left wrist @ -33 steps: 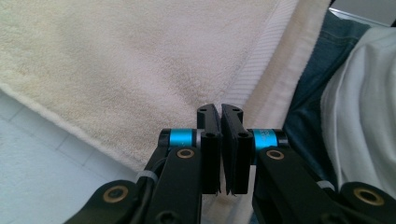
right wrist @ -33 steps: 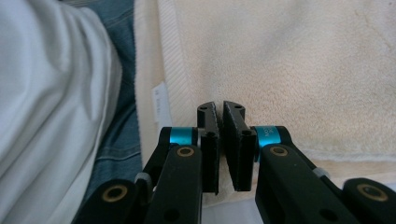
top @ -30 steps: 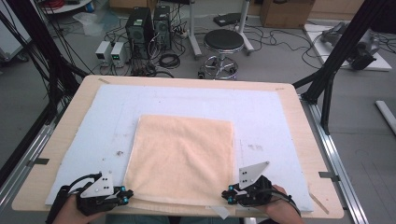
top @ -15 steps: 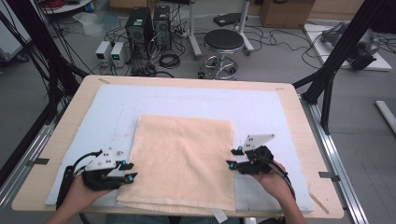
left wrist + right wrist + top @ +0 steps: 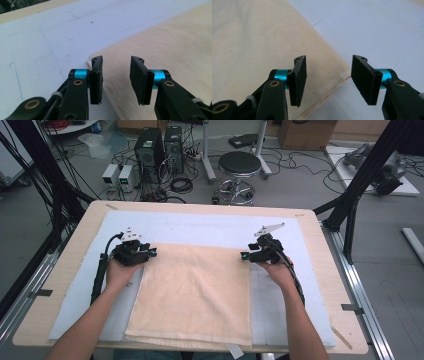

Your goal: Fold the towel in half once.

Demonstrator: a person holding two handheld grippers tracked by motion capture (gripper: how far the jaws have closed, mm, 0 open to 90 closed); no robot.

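A folded peach towel [image 5: 195, 295] lies flat on the white mat [image 5: 200, 227] in the middle of the table. My left gripper [image 5: 150, 252] is at the towel's far left corner, and my right gripper [image 5: 246, 255] is at its far right corner. In the left gripper view, the left gripper [image 5: 116, 62] is open over the corner of the towel [image 5: 175, 45]; its jaws have just been opening and the pads press on nothing. In the right gripper view, the right gripper [image 5: 328, 60] is open astride the edge of the towel [image 5: 249, 37]; its jaws have just been opening too.
The wooden table [image 5: 65, 265] shows bare around the mat. Beyond its far edge are a round stool [image 5: 239, 165], computer towers [image 5: 150, 145] and floor cables. Black frame posts [image 5: 360, 180] stand at the right, and metal rails run along both sides.
Both hands have gone from the towel's near corners to its far corners. Both grippers, shut a second ago, now stand open. The towel lies where it was.
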